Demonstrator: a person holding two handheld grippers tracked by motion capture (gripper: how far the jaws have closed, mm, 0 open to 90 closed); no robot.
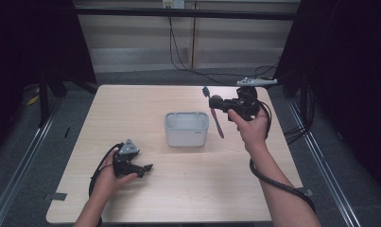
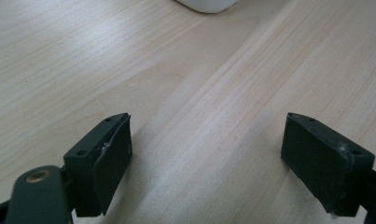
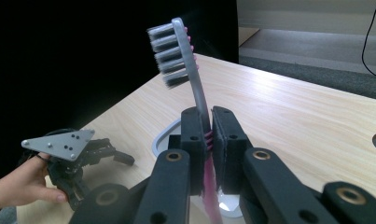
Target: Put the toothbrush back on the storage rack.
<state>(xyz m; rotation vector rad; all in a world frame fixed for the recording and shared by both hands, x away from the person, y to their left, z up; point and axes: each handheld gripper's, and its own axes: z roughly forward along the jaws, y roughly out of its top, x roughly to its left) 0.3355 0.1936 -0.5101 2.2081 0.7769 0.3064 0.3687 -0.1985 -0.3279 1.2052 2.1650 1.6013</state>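
The right gripper [image 1: 220,101] is raised above the table [image 1: 131,113], near its far right corner, and its jaws are clamped on a toothbrush [image 1: 212,109]. The grip sits on the handle a little below the neck. In the high view the grey bristle head points up and toward the far edge, while the pink handle hangs down and slants toward the near edge, ending just beside the right rim of the tub [image 1: 186,128]. In the right gripper view the toothbrush [image 3: 188,70] rises from between the two black jaws, bristles facing left, and the pink handle runs down past them over the rim of the tub [image 3: 163,135] below.

The tub is white, with rounded corners, and stands open near the middle of the table. The toothbrush is over its right side, not inside it.

The left gripper [image 1: 140,169] rests low near the near left corner of the table, held in the person's left hand [image 1: 108,178], well apart from the tub. In the left gripper view its jaws stand wide apart with bare wood between them, and a corner of the tub [image 2: 208,4] shows at the top. The right gripper view also shows the left gripper [image 3: 112,154] resting on the table.
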